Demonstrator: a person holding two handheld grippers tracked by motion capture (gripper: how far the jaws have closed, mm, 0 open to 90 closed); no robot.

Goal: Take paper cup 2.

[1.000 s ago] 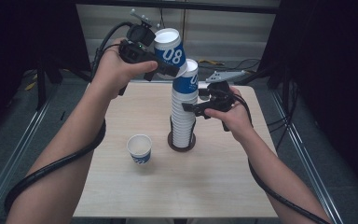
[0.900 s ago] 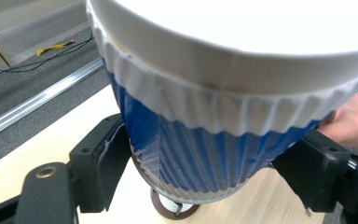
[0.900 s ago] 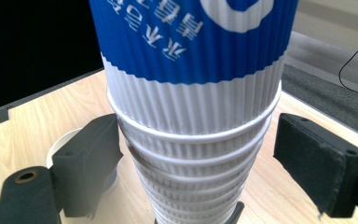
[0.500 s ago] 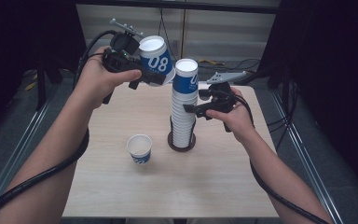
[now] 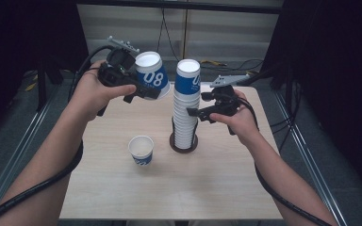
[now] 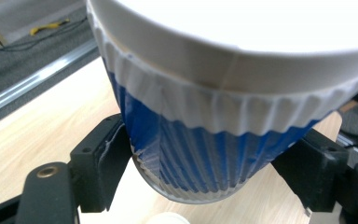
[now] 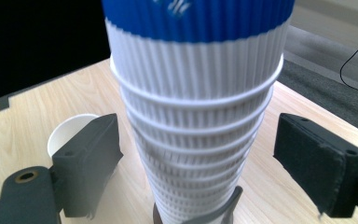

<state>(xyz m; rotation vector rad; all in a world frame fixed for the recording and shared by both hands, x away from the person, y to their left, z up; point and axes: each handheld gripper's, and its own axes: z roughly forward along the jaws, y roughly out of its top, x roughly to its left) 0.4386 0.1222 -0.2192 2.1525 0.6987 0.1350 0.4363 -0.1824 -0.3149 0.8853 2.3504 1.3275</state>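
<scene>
Starting nearest the person: bare tabletop [image 5: 169,193] runs to the front edge, with both forearms coming in over it from the two front corners. Next back, a single cup [image 5: 141,150] stands upright, mouth up, left of centre on the wood, well apart from every table edge and near the stack's base but not touching it. Just right of it the cup stack [image 5: 186,110] stands upside down on a dark round base [image 5: 184,142], about mid-table, with bare wood on all sides. Right gripper [image 5: 194,112] is level at mid-height of the stack, jaws open on either side of it; the right gripper view shows gaps between both pads and the ribbed wall [image 7: 200,121], so nothing is gripped. Left gripper [image 5: 143,89] is up in the air above the back left part of the table, clamped tight on a blue-and-white cup [image 5: 152,77] marked 08; jaws have just been closing and the pads dent the cup's wall in the left gripper view [image 6: 205,154]. Held cup is tilted, bottom towards the camera, rim just beside the top of the stack with a narrow gap between them. Far edge of the table lies just behind the stack; beyond it floor, cables and dark curtains.
</scene>
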